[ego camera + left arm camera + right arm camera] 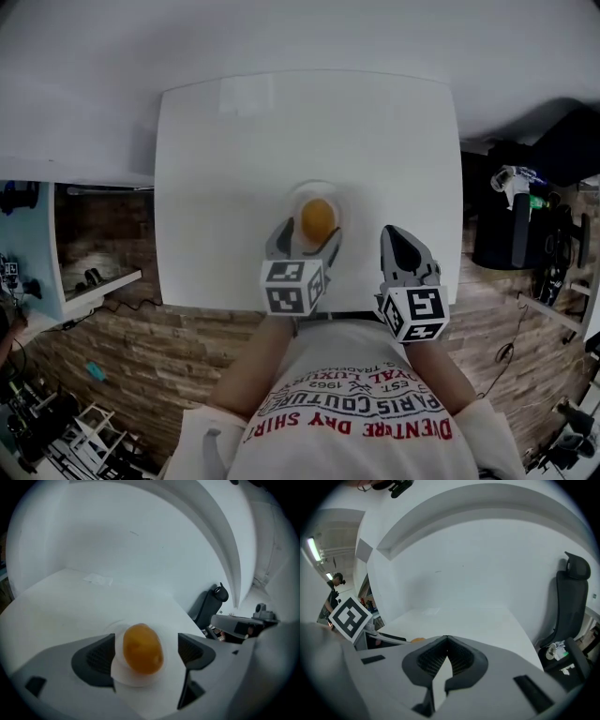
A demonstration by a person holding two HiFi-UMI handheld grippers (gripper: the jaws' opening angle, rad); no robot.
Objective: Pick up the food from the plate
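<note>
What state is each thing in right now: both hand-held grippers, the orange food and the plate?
Left hand-held gripper: open, jaws either side of the food, pads not touching it.
Right hand-held gripper: shut, nothing between the jaws.
Orange food: lying on the plate, not yet gripped.
Plate: flat on the white table, holding the food.

The only lettering I could read was on the person's shirt (361, 412), seen upside down: "PARIS COUTURE" in white on a dark band, "EST. 1962" next to it, and red words ending "DRY SHIRT". The left cube (292, 286) and right cube (413, 314) bore black-and-white square markers, no letters.
</note>
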